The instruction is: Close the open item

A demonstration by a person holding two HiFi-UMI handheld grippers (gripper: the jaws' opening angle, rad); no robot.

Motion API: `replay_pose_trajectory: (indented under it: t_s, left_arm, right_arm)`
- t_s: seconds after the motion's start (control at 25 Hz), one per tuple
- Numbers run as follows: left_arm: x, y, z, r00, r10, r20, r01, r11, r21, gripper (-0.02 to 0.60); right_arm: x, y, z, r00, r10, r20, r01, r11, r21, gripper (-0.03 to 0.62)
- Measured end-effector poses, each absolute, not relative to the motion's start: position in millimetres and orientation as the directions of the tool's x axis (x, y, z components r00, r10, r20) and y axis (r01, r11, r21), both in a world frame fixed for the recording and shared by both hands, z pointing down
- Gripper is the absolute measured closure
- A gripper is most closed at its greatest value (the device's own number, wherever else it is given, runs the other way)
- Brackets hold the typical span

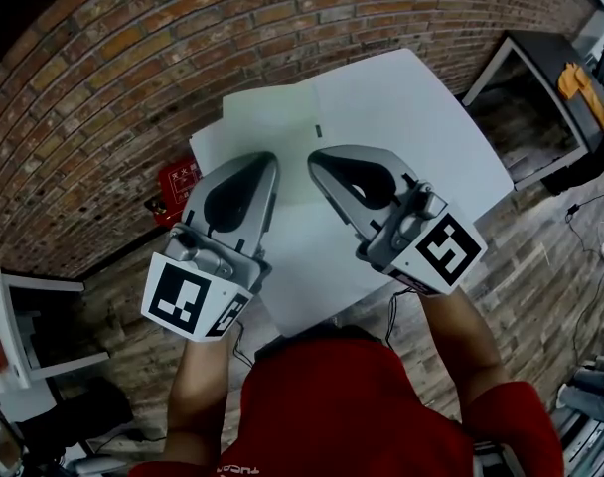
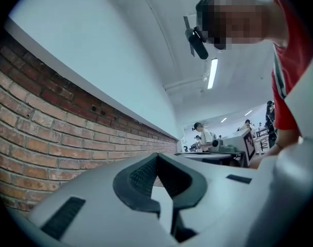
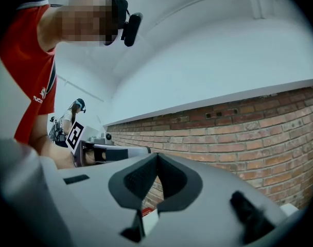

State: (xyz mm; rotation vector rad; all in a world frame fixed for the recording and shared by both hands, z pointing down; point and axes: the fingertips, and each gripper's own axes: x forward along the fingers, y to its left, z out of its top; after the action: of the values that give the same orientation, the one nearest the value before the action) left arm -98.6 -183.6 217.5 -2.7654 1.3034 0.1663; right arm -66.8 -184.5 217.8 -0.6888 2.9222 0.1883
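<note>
Both grippers hang side by side over a white table (image 1: 401, 107), and I see no open item in any view. My left gripper (image 1: 268, 159) is shut with nothing between its jaws. My right gripper (image 1: 314, 159) is shut and empty too. In the left gripper view the closed tips (image 2: 157, 156) point at a brick wall (image 2: 53, 138), with the right gripper's marker cube (image 2: 247, 144) off to the side. The right gripper view shows its closed tips (image 3: 157, 156) against the same wall (image 3: 239, 133), with the left gripper's cube (image 3: 75, 133) beside them.
A small dark mark (image 1: 318, 130) sits on the tabletop. A red box (image 1: 179, 183) stands on the floor by the table's left corner. A white shelf unit (image 1: 24, 316) is at the left. A dark cabinet (image 1: 540, 97) with an orange object (image 1: 580, 82) is at the right. Cables (image 1: 590, 227) trail on the floor.
</note>
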Motion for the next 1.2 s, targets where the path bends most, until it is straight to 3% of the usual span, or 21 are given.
replay_pose_trajectory:
  t_s: [1.2]
  left_arm:
    - [-83, -155, 212, 0.669, -0.730, -0.140, -0.741, -0.669, -0.057, 0.569]
  right_arm:
    - [-59, -156, 205, -0.870, -0.456, -0.187, -0.480, 0.871, 0.105, 0.563]
